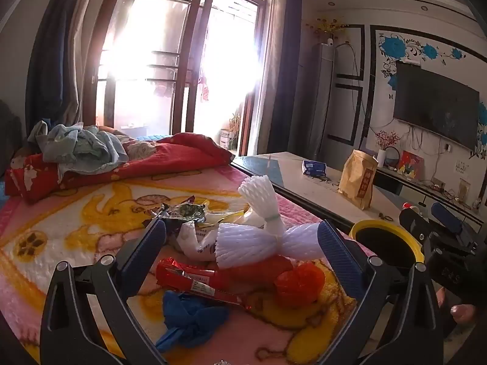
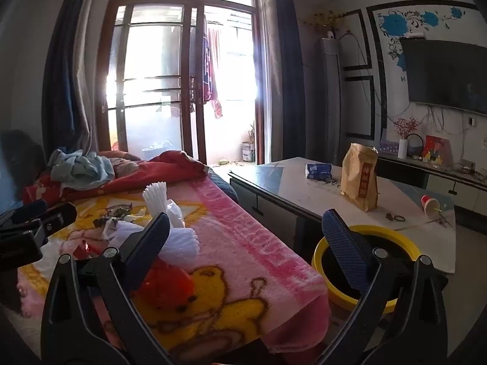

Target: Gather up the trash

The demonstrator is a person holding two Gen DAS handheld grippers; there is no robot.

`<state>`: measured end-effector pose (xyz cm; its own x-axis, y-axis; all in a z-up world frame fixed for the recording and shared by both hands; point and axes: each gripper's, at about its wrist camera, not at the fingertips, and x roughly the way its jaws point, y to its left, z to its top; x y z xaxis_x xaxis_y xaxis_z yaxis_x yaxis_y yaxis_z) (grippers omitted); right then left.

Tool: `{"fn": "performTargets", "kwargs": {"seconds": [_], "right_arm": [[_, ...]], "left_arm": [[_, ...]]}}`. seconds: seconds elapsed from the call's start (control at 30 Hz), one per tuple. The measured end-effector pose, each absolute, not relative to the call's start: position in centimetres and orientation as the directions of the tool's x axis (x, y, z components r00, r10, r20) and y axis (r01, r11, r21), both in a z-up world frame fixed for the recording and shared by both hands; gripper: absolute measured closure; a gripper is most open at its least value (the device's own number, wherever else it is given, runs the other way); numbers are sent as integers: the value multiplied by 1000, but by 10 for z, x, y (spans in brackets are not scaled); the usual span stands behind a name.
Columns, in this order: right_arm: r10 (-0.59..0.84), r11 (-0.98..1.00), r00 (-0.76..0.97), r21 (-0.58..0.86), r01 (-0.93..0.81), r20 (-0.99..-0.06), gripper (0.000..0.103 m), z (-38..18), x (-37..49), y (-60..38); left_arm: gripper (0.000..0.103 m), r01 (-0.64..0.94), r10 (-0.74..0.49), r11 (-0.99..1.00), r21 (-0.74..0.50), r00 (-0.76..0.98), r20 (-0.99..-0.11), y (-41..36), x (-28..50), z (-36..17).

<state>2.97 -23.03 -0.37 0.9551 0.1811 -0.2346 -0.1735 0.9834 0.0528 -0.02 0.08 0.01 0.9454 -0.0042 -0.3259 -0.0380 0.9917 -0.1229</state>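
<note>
We list: left gripper (image 1: pixel 242 237) wide open, empty | right gripper (image 2: pixel 246 231) wide open, empty | wrappers (image 1: pixel 194 279) on blanket (image 1: pixel 76 243) | bin (image 2: pixel 408 240) beside.

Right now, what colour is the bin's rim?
Yellow; the bin shows best in the right wrist view.

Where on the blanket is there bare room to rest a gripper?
Free: the blanket strip between the white foam netting and the yellow bin. Crowded: around the red wrapper, blue bag and orange bag.
</note>
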Motion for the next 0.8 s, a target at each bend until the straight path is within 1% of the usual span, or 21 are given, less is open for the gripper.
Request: {"fn": "performTargets", "kwargs": {"seconds": [0.8], "right_arm": [[176,984,954,42,-171,-241,11,-7,33,-230]], "left_arm": [[6,-37,-3,992,-118,947,-321,-7,-1,4]]}}
